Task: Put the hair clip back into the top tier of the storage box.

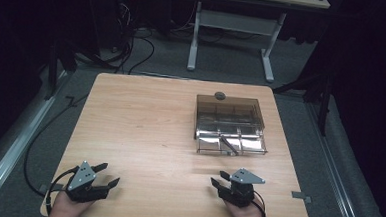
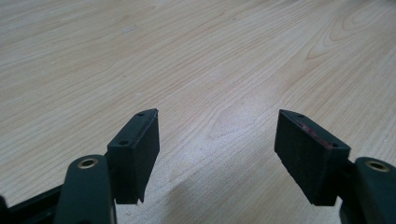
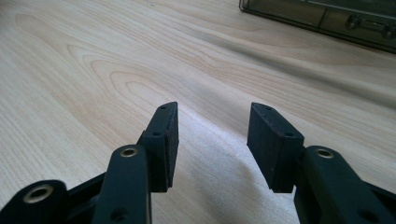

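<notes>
A smoky clear box (image 1: 230,123) sits on the table's (image 1: 145,126) far right side, straight ahead of the right gripper (image 1: 221,179), which is nearer. The left gripper (image 1: 108,174) rests well apart. Both grippers' jaws are spread and empty.

a dim lab: wooden table (image 1: 144,131), floor cables (image 1: 134,50), metal bench frame (image 1: 230,25).

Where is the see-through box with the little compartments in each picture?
High view: the box sits right of the middle of the wooden table, beyond the right gripper.
Left gripper view: the box is not in it, just table.
Right gripper view: the box is in the top right corner.
Shared landmark: the pale wood grain of the table.
</notes>
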`<state>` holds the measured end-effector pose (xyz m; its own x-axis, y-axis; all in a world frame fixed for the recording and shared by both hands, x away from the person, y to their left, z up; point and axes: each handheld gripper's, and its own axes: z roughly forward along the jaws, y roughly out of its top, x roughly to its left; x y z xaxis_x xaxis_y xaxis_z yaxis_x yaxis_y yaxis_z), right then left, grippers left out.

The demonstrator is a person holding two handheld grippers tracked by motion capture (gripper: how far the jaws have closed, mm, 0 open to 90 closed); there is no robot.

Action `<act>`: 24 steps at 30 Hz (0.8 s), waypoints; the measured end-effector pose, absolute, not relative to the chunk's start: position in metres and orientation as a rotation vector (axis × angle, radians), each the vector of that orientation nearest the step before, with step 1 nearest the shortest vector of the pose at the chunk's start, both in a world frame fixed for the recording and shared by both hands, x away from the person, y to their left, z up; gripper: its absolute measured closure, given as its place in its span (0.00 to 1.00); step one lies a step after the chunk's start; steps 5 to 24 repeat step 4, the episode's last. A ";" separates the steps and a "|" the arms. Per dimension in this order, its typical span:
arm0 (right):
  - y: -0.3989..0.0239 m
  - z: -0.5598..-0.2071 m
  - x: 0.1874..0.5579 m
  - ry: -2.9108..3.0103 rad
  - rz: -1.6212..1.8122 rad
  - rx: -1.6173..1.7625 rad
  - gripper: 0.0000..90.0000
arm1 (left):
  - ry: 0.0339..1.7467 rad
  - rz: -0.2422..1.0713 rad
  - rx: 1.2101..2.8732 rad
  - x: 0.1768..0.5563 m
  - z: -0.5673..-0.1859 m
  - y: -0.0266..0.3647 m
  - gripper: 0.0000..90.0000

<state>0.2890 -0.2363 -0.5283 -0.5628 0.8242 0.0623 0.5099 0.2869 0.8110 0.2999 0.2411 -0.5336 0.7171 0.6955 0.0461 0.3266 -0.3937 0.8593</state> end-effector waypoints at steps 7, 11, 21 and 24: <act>-0.237 -0.528 0.290 2.184 1.173 1.231 0.59 | 0.772 0.499 2.001 0.300 -0.534 0.241 0.35; -0.237 -0.528 0.290 2.184 1.173 1.231 0.59 | 0.772 0.499 2.001 0.300 -0.534 0.241 0.35; -0.237 -0.528 0.290 2.184 1.173 1.231 0.59 | 0.772 0.499 2.001 0.300 -0.534 0.241 0.35; -0.237 -0.528 0.290 2.184 1.173 1.231 0.59 | 0.772 0.499 2.001 0.300 -0.534 0.241 0.35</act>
